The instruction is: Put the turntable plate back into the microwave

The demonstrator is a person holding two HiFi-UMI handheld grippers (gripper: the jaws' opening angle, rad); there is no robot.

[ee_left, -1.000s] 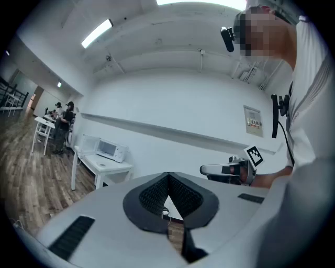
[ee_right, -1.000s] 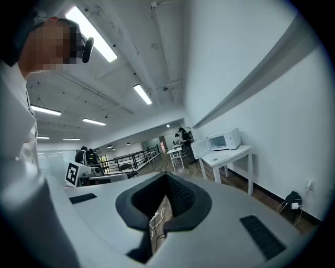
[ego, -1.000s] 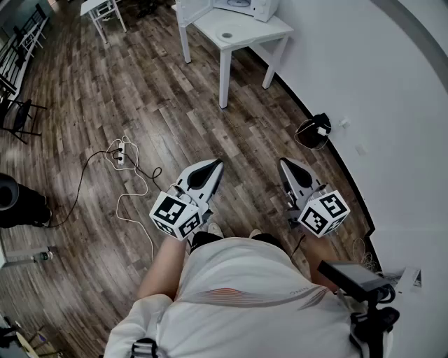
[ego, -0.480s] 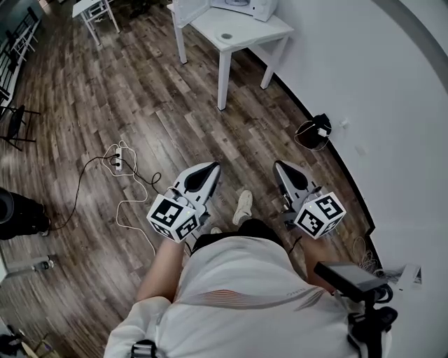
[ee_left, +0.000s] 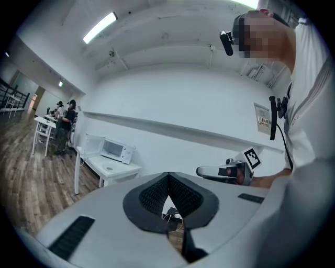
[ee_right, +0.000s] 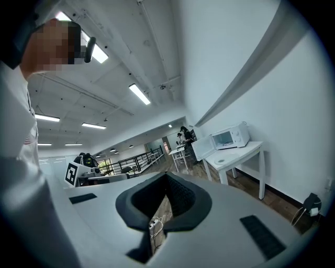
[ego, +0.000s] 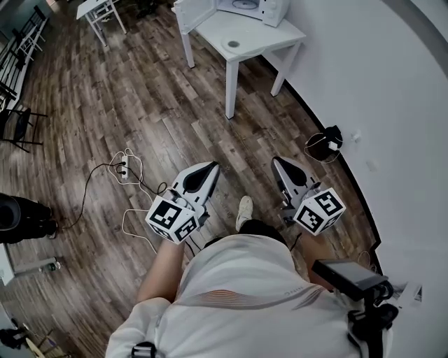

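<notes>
The white microwave [ego: 246, 7] stands with its door open on a white table [ego: 269, 36] far ahead at the wall. A small round turntable plate [ego: 233, 44] lies on the table in front of it. Both grippers are held level at waist height, well short of the table. My left gripper [ego: 212, 168] is shut with nothing in it, and so is my right gripper [ego: 276, 163]. The left gripper view shows its closed jaws' tip [ee_left: 168, 175], the microwave [ee_left: 116, 151] and the plate [ee_left: 110, 168]. The right gripper view shows its shut tip [ee_right: 167, 175], the microwave [ee_right: 227, 137] and the plate [ee_right: 222, 160].
A power strip with loose cables [ego: 122, 168] lies on the wooden floor to the left. A black bundle with cords [ego: 323, 145] sits at the wall on the right. A second white table [ego: 98, 10] stands far back left, black chairs [ego: 17, 122] at the left edge. People [ee_left: 65, 118] stand by a distant desk.
The person has walked forward: the table and microwave sit lower and nearer in the head view, and a shoe shows between the grippers. Both grippers stay shut and side by side.
</notes>
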